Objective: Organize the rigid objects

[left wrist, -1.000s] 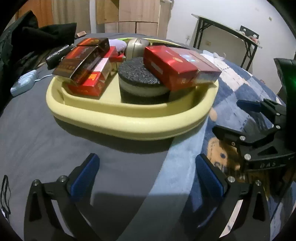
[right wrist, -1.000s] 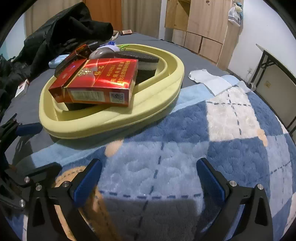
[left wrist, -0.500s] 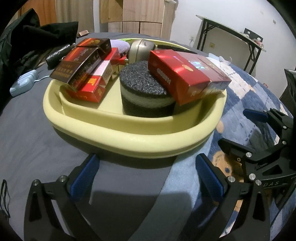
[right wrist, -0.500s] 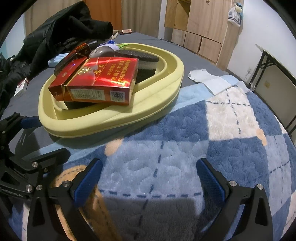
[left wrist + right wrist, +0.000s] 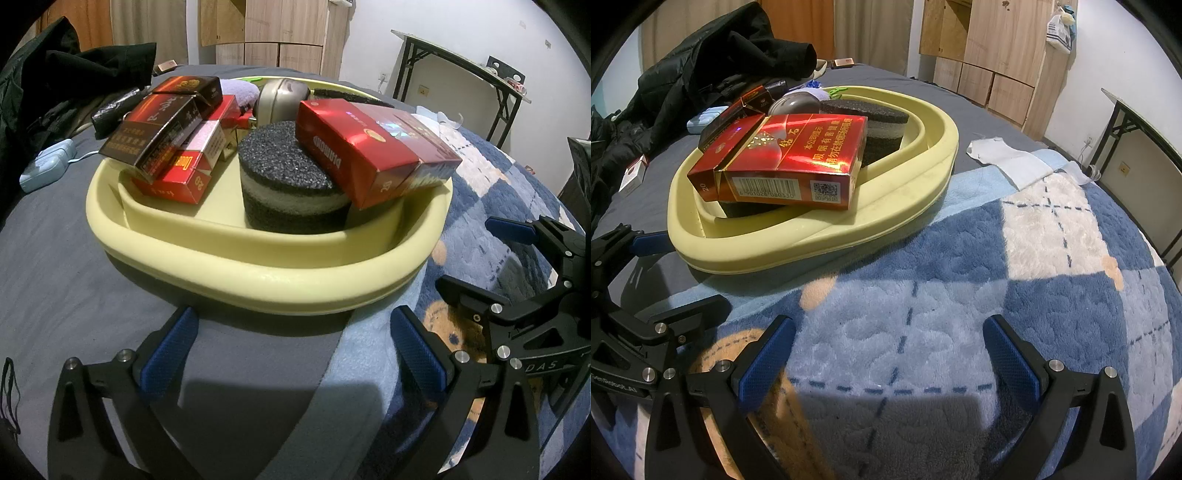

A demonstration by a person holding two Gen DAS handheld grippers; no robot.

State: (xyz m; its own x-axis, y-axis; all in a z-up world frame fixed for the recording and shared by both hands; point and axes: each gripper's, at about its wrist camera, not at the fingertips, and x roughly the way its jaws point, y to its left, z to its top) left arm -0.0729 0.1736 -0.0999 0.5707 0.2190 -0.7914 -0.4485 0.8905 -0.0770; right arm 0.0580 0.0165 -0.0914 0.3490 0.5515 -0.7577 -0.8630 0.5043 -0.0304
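A pale yellow tray (image 5: 266, 273) sits on the bed and also shows in the right wrist view (image 5: 798, 247). In it lie a red cigarette box (image 5: 354, 147) leaning on a round dark sponge (image 5: 288, 192), dark and red boxes (image 5: 166, 136) at the left, and a metallic round object (image 5: 280, 99) at the back. The red box (image 5: 790, 162) faces the right wrist view. My left gripper (image 5: 291, 354) is open and empty just before the tray's near rim. My right gripper (image 5: 890, 358) is open and empty over the blue blanket, right of the tray.
A blue checked blanket (image 5: 1034, 258) covers the right side, a grey sheet (image 5: 55, 266) the left. A black jacket (image 5: 720, 62) and a light blue case (image 5: 44, 166) lie left of the tray. A white cloth (image 5: 1008, 158) lies behind. A folding table (image 5: 461, 66) stands far right.
My left gripper has moved forward, closer to the tray's near rim. My right gripper has hardly moved. Both stay open.
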